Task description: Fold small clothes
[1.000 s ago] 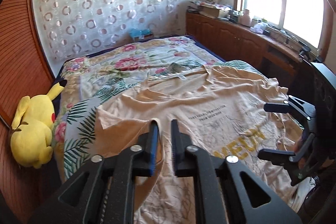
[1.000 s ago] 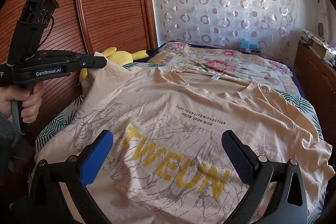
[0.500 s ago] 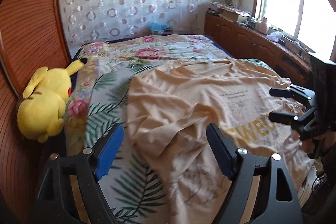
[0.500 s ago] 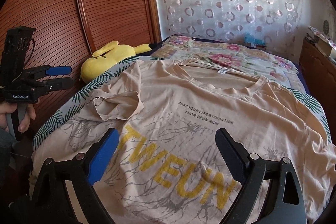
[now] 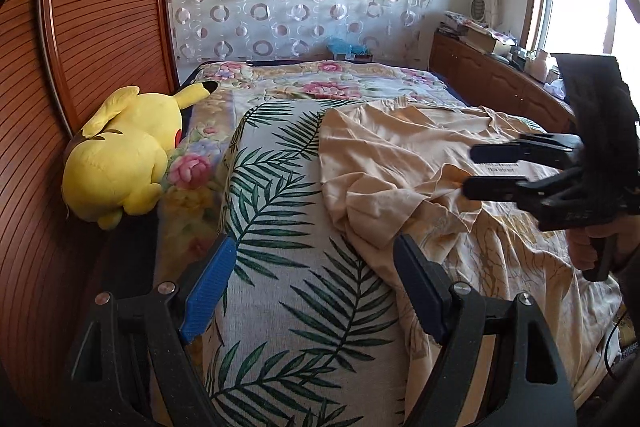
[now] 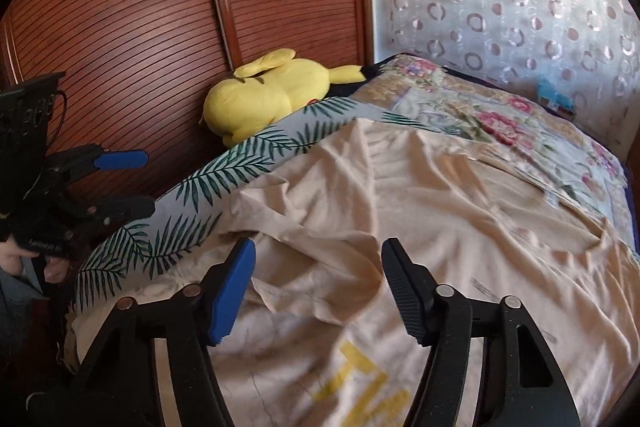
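Observation:
A beige T-shirt (image 5: 404,163) with yellow letters lies front up on the bed; its left sleeve (image 6: 316,247) is folded in over the body and rumpled. My left gripper (image 5: 310,287) is open and empty, over the palm-leaf bedspread beside the shirt's left edge. It also shows in the right wrist view (image 6: 136,183). My right gripper (image 6: 316,287) is open and empty, hovering just over the folded sleeve. In the left wrist view the right gripper (image 5: 470,171) is over the shirt's chest.
A yellow plush toy (image 5: 124,155) lies at the bed's left edge against the wooden wardrobe (image 6: 160,7). A floral quilt (image 5: 320,83) covers the far bed. A wooden cabinet (image 5: 492,79) with clutter runs under the window on the right.
My left gripper let go of the sleeve, opened, and pulled back left off the shirt. The sleeve dropped onto the shirt body. My right gripper swung left toward the folded sleeve.

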Motion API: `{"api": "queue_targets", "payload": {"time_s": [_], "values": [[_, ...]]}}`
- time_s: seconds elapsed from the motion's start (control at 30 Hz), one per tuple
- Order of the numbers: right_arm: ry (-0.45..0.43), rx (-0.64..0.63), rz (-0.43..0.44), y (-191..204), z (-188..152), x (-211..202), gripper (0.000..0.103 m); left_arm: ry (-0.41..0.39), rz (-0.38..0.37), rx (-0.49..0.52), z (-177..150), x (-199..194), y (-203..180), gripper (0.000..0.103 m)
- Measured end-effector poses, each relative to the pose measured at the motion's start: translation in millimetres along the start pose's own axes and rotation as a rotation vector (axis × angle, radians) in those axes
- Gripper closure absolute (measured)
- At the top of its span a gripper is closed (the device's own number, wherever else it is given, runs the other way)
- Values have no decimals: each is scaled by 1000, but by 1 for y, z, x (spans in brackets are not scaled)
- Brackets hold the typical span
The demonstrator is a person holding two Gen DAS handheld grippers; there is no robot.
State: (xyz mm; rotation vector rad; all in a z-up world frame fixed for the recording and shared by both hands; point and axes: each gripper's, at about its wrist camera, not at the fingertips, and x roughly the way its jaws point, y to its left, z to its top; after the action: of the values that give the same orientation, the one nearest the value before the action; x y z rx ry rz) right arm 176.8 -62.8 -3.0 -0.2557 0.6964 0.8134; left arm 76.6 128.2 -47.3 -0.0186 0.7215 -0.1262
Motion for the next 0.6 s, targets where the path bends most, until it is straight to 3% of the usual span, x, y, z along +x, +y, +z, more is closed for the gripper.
{"api": "queue_targets", "payload": {"time_s": [0.17, 0.33, 0.6], "values": [[97, -43, 30, 7, 8, 43, 48, 6, -6, -8, -7, -1, 4, 21], [138, -45, -18, 2, 15, 69, 94, 14, -7, -24, -14, -1, 10, 21], [2, -11, -56, -16, 31, 42, 102, 20, -20, -26, -18, 0, 8, 21]]}}
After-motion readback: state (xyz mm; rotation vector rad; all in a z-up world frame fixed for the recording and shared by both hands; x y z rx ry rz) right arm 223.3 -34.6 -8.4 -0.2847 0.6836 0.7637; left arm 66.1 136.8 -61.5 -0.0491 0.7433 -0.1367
